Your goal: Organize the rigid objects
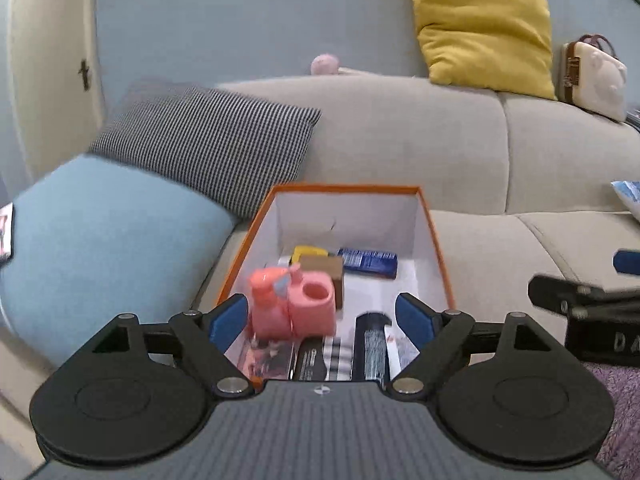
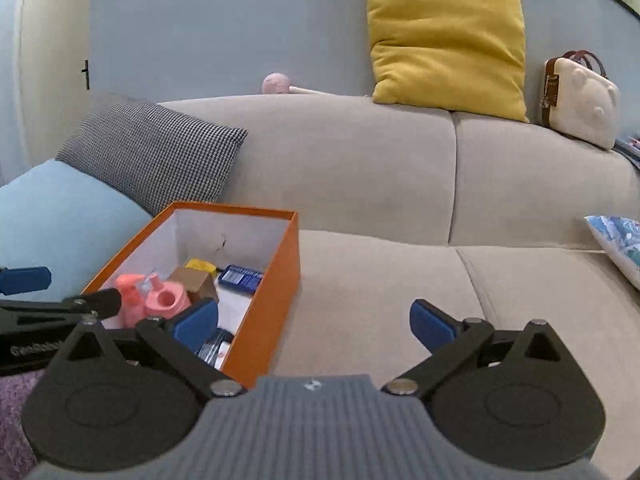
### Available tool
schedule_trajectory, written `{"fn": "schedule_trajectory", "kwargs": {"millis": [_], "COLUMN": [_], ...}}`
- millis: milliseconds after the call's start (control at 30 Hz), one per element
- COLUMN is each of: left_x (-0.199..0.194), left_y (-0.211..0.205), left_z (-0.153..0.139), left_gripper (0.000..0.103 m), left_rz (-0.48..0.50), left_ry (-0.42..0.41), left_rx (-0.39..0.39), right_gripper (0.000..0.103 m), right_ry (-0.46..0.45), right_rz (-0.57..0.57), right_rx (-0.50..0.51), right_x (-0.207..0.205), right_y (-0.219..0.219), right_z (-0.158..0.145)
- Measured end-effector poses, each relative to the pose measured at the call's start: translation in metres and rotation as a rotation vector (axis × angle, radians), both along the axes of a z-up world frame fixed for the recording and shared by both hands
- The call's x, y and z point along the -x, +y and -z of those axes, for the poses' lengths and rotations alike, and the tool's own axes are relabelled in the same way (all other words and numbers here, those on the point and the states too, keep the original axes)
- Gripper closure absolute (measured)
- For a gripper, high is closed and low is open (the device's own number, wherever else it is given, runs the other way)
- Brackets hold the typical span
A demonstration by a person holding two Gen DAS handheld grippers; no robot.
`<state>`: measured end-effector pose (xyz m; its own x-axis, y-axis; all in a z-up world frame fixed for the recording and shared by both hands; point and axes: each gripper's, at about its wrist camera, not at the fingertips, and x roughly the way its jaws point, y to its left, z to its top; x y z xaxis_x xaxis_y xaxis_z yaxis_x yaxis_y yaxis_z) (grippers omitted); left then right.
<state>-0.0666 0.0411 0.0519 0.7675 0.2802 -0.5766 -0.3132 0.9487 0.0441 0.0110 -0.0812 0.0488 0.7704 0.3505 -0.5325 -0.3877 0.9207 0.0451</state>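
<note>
The left hand-held gripper (image 1: pixel 322 314) is spread wide over the near end of an orange box (image 1: pixel 438 248) on a grey sofa (image 1: pixel 400 136), gripping nothing. A pink toy (image 1: pixel 292 306) sits inside the box between its fingers, untouched. The right hand-held gripper (image 2: pixel 314 326) is equally wide and empty, just right of the box. Behind are a checked cushion (image 1: pixel 208 140) and a yellow cushion (image 1: pixel 482 28).

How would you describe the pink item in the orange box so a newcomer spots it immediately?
On the beige sofa sits an open orange box with white inner walls. At its left side stands the pink plastic item, beside a brown carton. It is the only pink thing in the box and has a round opening on top.
</note>
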Motion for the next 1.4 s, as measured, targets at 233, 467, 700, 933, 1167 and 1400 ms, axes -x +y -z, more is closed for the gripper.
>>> {"fn": "schedule_trajectory", "kwargs": {"millis": [233, 467, 700, 933, 1167, 1400], "left_x": [0.001, 0.001, -0.001, -0.002, -0.005, -0.008], "left_y": [0.015, 0.003, -0.004, -0.004, -0.007, -0.007], "left_z": [0.009, 0.014, 0.019, 0.021, 0.023, 0.025], "left_gripper": [0.005, 0.005, 0.005, 0.005, 0.005, 0.005], "left_rz": [-0.054, -0.010, 0.012, 0.010, 0.023, 0.023], "left_ry": [0.049, 0.088, 0.125, 0.142, 0.152, 0.162], "left_rx": [0.063, 0.031, 0.022, 0.026, 0.016, 0.017], "right_gripper": [0.002, 0.002, 0.002, 0.002, 0.002, 0.002], "right_ry": [0.058, 0.102, 0.154, 0.180, 0.184, 0.184], "right_rz": [-0.005, 0.003, 0.020, 0.021, 0.011, 0.013], "right_rx": [0.031, 0.051, 0.060, 0.063, 0.071, 0.072], "right_x": [0.002, 0.002, -0.003, -0.006, -0.008, -0.009], "right_y": [0.003, 0.005, 0.002, 0.003, 0.005, 0.006], "right_z": [0.007, 0.017, 0.024, 0.028, 0.030, 0.030]}}
